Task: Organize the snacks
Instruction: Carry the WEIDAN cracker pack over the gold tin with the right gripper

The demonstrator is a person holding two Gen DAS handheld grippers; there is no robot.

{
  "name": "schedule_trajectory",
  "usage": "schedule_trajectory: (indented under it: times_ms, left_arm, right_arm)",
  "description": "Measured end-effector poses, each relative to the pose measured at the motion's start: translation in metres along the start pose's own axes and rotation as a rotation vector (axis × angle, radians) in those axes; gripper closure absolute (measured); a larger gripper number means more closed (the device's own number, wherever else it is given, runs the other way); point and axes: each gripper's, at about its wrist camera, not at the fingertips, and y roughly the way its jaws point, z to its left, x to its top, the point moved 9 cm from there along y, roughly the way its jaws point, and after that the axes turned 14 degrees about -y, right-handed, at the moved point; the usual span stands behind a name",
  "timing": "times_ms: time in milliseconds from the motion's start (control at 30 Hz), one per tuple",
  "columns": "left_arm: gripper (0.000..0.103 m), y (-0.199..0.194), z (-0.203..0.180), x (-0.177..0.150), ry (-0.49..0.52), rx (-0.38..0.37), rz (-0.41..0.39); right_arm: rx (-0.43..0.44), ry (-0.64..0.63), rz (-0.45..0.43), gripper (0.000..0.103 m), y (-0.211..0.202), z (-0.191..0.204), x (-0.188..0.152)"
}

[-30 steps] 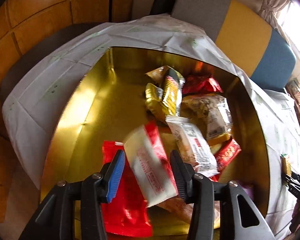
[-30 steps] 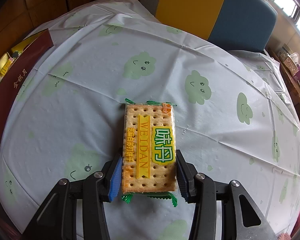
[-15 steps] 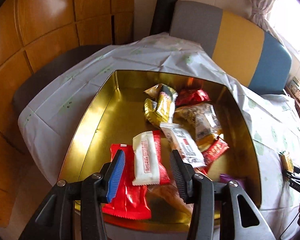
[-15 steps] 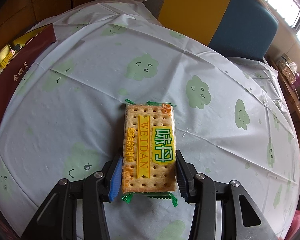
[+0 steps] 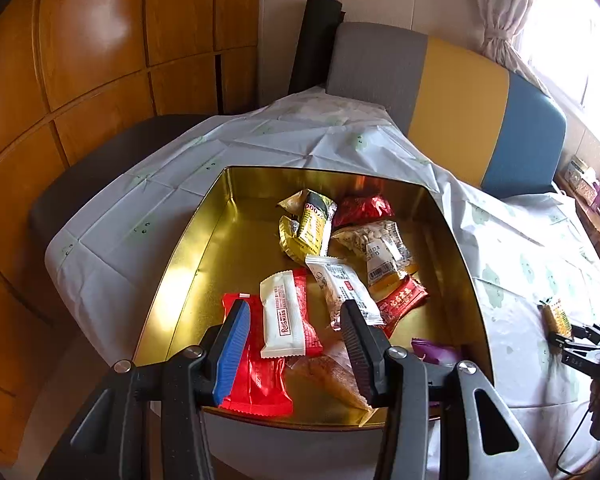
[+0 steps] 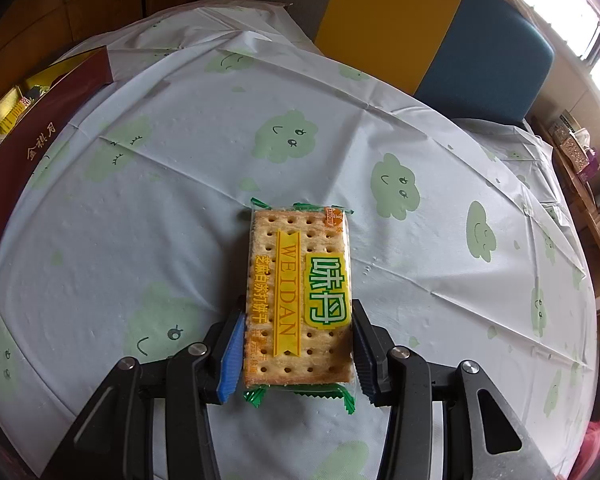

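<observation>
A gold tin box (image 5: 204,240) sits on the table and holds several snack packets. Among them are a white-and-red packet (image 5: 284,320), a red packet (image 5: 256,380) and a yellow one (image 5: 308,228). My left gripper (image 5: 294,308) hovers above the box's near end, open, with nothing between its fingers. My right gripper (image 6: 298,312) is shut on a cracker packet (image 6: 300,292) with a yellow label and green ends, just over the tablecloth. The same box shows its dark red outer wall (image 6: 40,136) at the far left of the right wrist view.
The tablecloth (image 6: 180,200) is pale with green cloud faces. A bench back (image 5: 460,92) in grey, yellow and blue stands behind the table. Wooden wall panels (image 5: 100,60) are to the left. The table's edge lies just beyond the box's left side.
The white-and-red packet dropped from between the left fingers and now lies in the box. The left gripper rose and pulled back. The right gripper kept its hold and barely moved.
</observation>
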Motion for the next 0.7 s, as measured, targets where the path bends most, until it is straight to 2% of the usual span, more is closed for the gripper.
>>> schedule_trajectory:
  times_ms: [700]
  left_arm:
    - [0.055, -0.008, 0.009, -0.015, -0.008, -0.015, 0.013]
  right_arm:
    - [0.035, 0.075, 0.033, 0.056, 0.005, -0.008, 0.002]
